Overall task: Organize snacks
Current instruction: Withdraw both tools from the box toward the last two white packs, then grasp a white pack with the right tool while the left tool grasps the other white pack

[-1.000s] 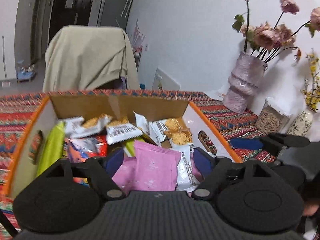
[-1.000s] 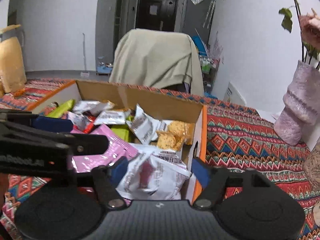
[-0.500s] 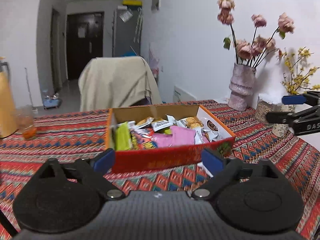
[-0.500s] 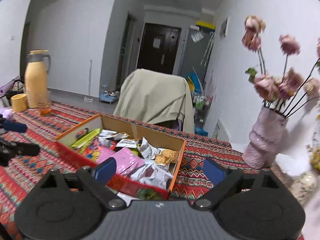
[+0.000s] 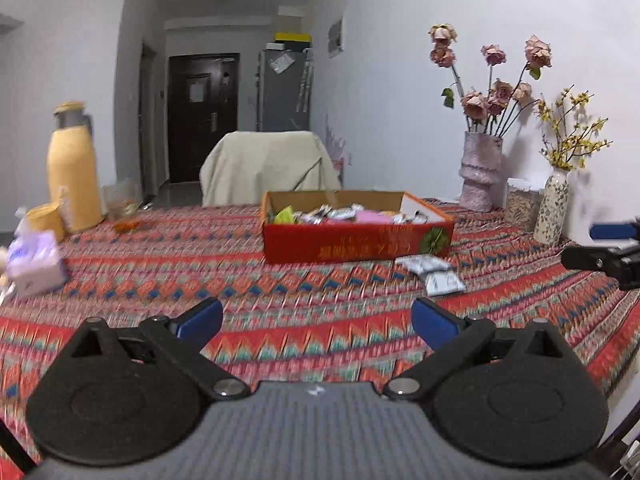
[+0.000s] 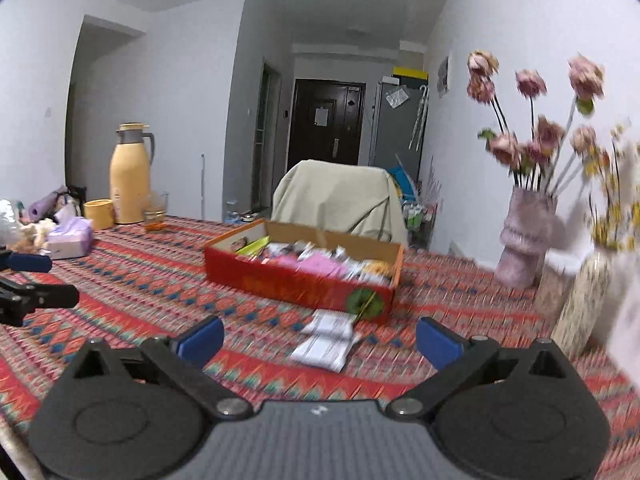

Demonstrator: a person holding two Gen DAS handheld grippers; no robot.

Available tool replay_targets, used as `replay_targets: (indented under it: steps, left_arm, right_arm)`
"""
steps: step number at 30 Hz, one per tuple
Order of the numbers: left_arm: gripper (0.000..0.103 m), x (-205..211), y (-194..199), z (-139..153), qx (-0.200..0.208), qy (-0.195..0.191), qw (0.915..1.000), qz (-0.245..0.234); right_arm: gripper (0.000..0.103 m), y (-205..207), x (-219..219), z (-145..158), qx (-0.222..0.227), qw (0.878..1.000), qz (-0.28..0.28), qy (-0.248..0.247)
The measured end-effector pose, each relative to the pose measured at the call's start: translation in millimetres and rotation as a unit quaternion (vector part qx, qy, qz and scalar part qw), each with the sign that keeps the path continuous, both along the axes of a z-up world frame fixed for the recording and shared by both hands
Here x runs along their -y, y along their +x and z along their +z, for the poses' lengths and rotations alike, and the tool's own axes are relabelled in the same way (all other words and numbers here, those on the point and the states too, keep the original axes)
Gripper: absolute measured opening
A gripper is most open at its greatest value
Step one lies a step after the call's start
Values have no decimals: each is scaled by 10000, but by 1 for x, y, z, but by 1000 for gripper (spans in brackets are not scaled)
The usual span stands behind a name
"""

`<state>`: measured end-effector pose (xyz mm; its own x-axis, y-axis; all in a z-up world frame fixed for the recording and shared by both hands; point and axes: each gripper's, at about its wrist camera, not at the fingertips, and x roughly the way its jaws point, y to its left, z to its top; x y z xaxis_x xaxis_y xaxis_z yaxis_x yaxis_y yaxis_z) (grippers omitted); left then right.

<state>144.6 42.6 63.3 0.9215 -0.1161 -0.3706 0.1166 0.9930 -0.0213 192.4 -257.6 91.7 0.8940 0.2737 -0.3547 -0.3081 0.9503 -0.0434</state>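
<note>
Most snacks sit in the red box (image 5: 357, 236), two white packets (image 5: 434, 274) remain on the counter (image 5: 200, 272) just beside it, while both left gripper (image 5: 316, 320) and right gripper (image 6: 319, 338) are opening, empty.

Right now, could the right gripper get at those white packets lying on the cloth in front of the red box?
Probably yes: the right gripper, jaws opening and empty, faces the white packets, with only bare tablecloth between; the red box sits behind them.

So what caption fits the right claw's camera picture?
Right claw, opening and empty, faces a red snack box and two loose packets on a patterned tablecloth.
</note>
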Motion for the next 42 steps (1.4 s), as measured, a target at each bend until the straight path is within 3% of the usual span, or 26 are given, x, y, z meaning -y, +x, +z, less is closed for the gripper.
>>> replay_targets:
  steps: [7,14,18,32,42]
  left_arm:
    - [103,1,-38,-41,-180,-98,9985,502]
    - [103,0,-42,-62,-532,-145,9973,490]
    - [103,5,-43,-65,-497,5,9975,497]
    - [103,7,-32,-66,-574,-27,9975,418]
    - [103,13,-2,-52,-430,88,9987,247]
  right_arm:
    - [103,-49,0,-64,-330,9956,-319,812]
    - [103,-69,-7,-102,-527,9949,-405,761]
    - [103,-70,-12,-105,-538,9957,-425,623]
    - [103,-61,-12,-104,-617,9949,-445,667]
    - [103,-35,-9,-101,-837,9913,-556,848]
